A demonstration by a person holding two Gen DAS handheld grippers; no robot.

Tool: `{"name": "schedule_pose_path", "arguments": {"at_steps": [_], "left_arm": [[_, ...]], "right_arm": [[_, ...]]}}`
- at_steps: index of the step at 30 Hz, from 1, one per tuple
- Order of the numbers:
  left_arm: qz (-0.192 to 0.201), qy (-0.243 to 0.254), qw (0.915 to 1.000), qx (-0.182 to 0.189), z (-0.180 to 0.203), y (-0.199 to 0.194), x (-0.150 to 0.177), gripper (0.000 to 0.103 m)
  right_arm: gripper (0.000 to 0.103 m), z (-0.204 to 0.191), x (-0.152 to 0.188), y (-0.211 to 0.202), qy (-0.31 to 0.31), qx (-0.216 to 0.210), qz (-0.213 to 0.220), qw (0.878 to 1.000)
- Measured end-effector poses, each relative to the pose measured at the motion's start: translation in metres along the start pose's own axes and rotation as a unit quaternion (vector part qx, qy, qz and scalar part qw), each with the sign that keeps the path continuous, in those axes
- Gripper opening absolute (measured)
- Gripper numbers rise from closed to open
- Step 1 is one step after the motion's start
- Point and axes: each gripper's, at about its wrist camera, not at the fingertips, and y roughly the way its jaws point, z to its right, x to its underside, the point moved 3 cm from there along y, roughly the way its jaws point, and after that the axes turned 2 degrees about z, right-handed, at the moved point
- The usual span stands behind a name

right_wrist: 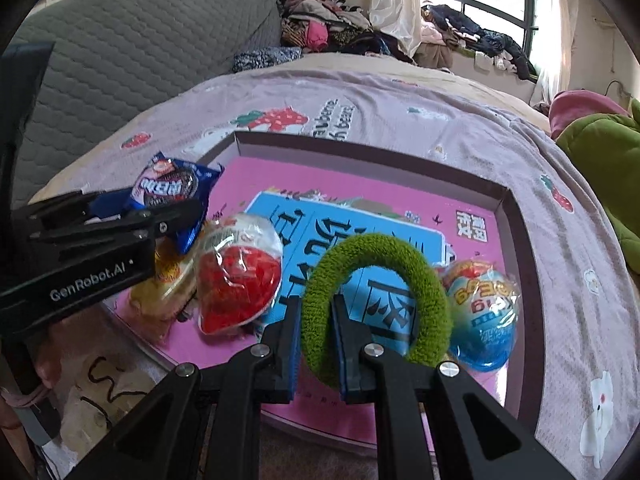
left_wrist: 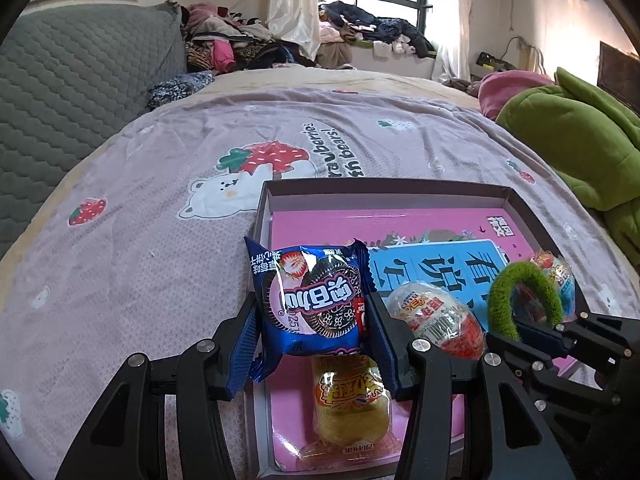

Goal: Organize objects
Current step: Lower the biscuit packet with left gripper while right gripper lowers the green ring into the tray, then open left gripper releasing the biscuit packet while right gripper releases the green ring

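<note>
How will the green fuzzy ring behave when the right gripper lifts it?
The green fuzzy ring looks soft, so it probably squashes where the right gripper pinches it. Its fluffy surface likely resists slipping. It seems light and may sag or swing, since only one side is held.

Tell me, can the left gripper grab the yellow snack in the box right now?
Probably not yet. The left gripper is shut on the blue cookie packet, so its jaws are full. The yellow snack lies uncovered in the box, right below.
</note>
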Motion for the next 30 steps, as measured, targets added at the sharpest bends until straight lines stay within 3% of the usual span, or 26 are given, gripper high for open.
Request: {"name": "schedule_pose_path", "arguments": {"at_steps": [24,30], "left_arm": [[-0.002,0.003,1.0000,0.005,-0.001,0.000,0.000,0.057],[0.002,0.001,1.0000,0.008,0.000,-0.002,-0.001,0.060]], "right_arm": [[0.016,0.002,0.007,0.014,0.009,0.005,-0.026,1.000],[0.032,0.004,0.007,0.014,0.015,0.007,-0.027,0.999]]}}
